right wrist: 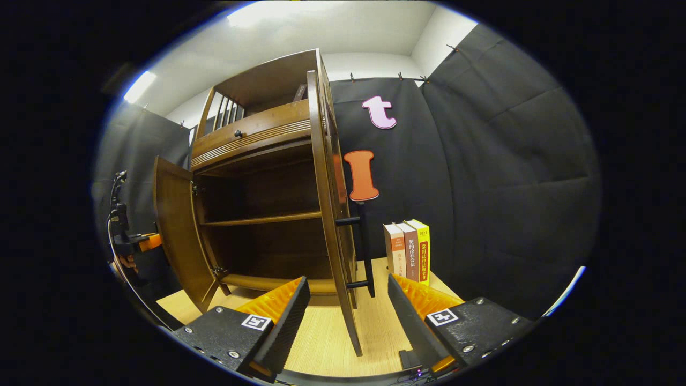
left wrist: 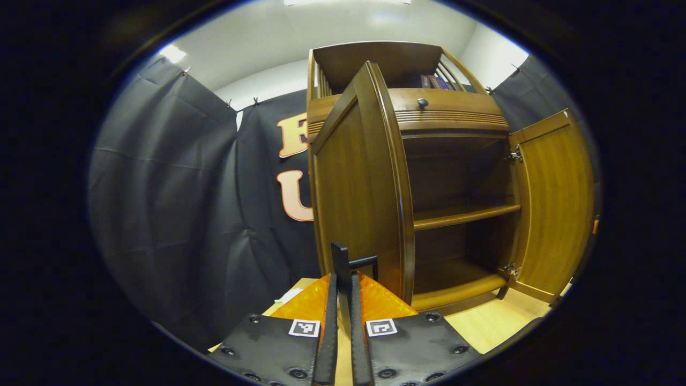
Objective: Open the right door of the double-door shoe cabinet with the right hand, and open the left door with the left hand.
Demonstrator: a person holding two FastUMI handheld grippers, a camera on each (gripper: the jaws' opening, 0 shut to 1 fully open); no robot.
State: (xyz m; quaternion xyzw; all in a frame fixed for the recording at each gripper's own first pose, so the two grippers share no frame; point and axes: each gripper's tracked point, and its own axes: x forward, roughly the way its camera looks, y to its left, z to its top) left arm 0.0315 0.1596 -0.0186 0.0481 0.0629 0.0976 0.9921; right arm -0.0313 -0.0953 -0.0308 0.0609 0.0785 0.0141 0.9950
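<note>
The brown wooden shoe cabinet [left wrist: 450, 115] stands with both doors swung out. In the left gripper view the left door [left wrist: 359, 193] is edge-on just ahead. Its dark bar handle [left wrist: 341, 257] runs down between my left gripper's [left wrist: 343, 305] fingers, which are shut on it. The right door [left wrist: 557, 203] hangs wide open at the far right. In the right gripper view the right door [right wrist: 327, 214] stands edge-on, its dark handle [right wrist: 367, 252] on the outer face. My right gripper [right wrist: 348, 283] is open, one finger on either side of the door's lower edge, touching nothing.
Bare shelves [right wrist: 262, 220] show inside the cabinet. Three upright books [right wrist: 407, 252] stand on the light wooden floor [right wrist: 321, 343] to the right of the cabinet. A drawer knob [left wrist: 422, 102] sits above the doors. A hand with the other gripper [right wrist: 131, 244] is at the far left.
</note>
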